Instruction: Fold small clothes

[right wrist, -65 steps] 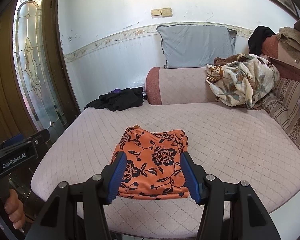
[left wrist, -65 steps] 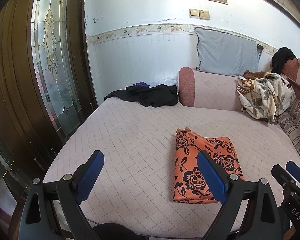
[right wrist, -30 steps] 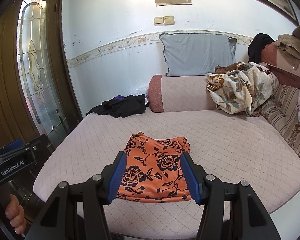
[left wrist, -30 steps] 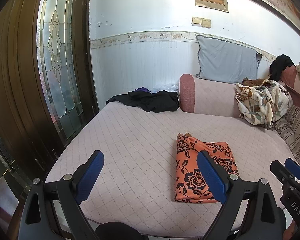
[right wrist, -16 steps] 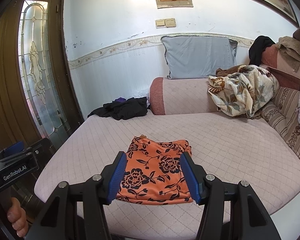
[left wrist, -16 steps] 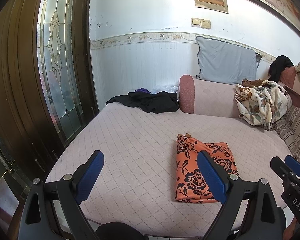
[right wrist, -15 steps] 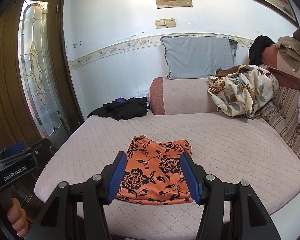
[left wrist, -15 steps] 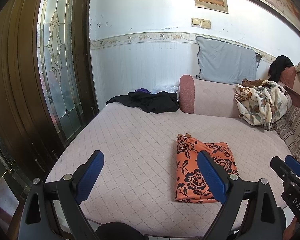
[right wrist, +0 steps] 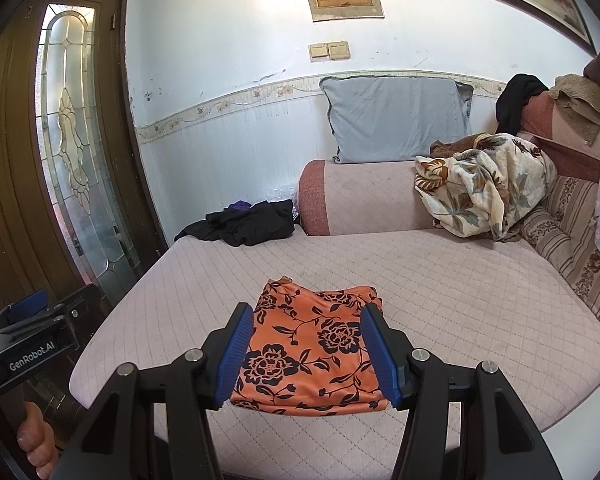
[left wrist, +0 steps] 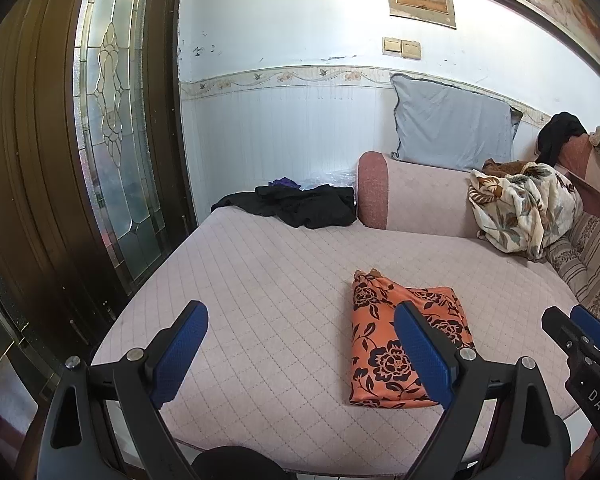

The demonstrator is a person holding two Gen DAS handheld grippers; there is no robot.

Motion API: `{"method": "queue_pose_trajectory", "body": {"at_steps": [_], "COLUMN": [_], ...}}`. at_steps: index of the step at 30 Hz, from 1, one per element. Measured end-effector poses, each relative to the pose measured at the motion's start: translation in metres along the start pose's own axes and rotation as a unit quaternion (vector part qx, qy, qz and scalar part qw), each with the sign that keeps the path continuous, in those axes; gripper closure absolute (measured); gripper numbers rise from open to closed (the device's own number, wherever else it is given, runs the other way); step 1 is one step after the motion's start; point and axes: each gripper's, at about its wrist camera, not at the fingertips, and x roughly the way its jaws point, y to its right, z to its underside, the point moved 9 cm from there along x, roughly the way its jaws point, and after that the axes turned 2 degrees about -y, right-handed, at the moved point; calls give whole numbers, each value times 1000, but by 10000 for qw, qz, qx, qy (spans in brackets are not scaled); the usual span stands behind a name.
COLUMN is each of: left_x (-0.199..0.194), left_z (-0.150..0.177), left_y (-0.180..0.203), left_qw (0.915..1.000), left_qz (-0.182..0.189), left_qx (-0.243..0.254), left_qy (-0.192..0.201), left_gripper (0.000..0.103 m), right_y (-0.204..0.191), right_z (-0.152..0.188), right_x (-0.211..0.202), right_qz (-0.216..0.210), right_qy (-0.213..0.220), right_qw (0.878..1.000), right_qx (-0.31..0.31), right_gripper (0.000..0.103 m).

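The orange flowered cloth (right wrist: 312, 356) is seen lying flat and folded on the pink sofa seat (right wrist: 440, 280), near the front edge of the seat. Nothing is held by either claw. The left claw (left wrist: 300, 356) is spread wide over the bare seat, to the left of the cloth. The right claw (right wrist: 306, 354) is opened about halfway and is held above the cloth, not touching it.

The fold looks finished, so the next piece may be wanted from the black clothes (right wrist: 244, 222) heaped at the back of the seat, far behind the cloth. To do that well, one piece should be pinched at its edge, lifted clear, and laid flat beside the cloth, so the neat fold is not bumped.

In the right view, a hand (right wrist: 36, 440) gripping the left tool's handle is shown. In the left view, the hand is not seen, but the tip of the right tool is shown just right of the cloth.
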Motion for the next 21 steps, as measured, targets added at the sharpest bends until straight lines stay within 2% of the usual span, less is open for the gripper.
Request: {"method": "queue_pose_trajectory", "body": {"at_steps": [21], "left_x": [2], "left_z": [2], "left_y": [0], "left_qw": [10000], "left_qz": [-7], "left_qx": [22], "left_qy": [-15], "left_gripper": [9], "right_y": [-4], "right_z": [4], "right_x": [4], "right_qz": [-5], "right_qy": [-47], "right_qw": [10000], "right_qx": [-10], "right_gripper": [43]}}
